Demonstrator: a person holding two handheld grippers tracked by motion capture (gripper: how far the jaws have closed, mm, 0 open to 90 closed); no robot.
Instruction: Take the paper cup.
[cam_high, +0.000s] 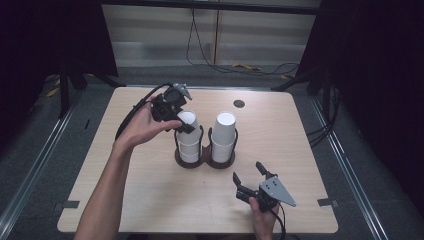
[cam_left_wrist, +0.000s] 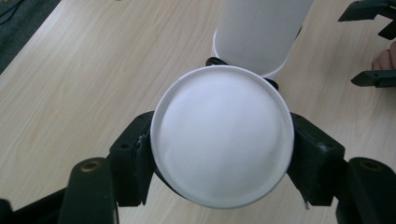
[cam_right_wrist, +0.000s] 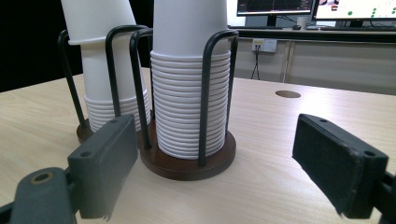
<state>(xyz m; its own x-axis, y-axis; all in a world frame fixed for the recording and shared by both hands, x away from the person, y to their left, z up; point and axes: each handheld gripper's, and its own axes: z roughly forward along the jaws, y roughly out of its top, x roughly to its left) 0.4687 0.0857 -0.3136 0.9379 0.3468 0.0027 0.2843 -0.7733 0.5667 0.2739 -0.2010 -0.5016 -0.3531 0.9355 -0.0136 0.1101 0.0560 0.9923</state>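
1. The left gripper (cam_high: 184, 124) is clamping the top paper cup (cam_left_wrist: 222, 136) of the left stack (cam_high: 189, 145) from both sides, its jaws pressing on the cup's wall just below the upturned base, probably because that grip lets one cup be lifted free without disturbing those nested beneath.
2. That cup is sitting raised above the left stack, which is standing upside down in the left half of the wire cup holder (cam_high: 205, 159) near the middle of the table (cam_high: 150, 200); the wire loops are keeping the stack upright.
3. The right stack (cam_high: 223, 136) is standing untouched in the holder's right half, just beside the left one.
4. The right gripper (cam_high: 248, 171) is waiting with its jaws spread wide and nothing between them, near the table's front edge, pointing at the holder, likely standing by to steady it or to take a cup next.
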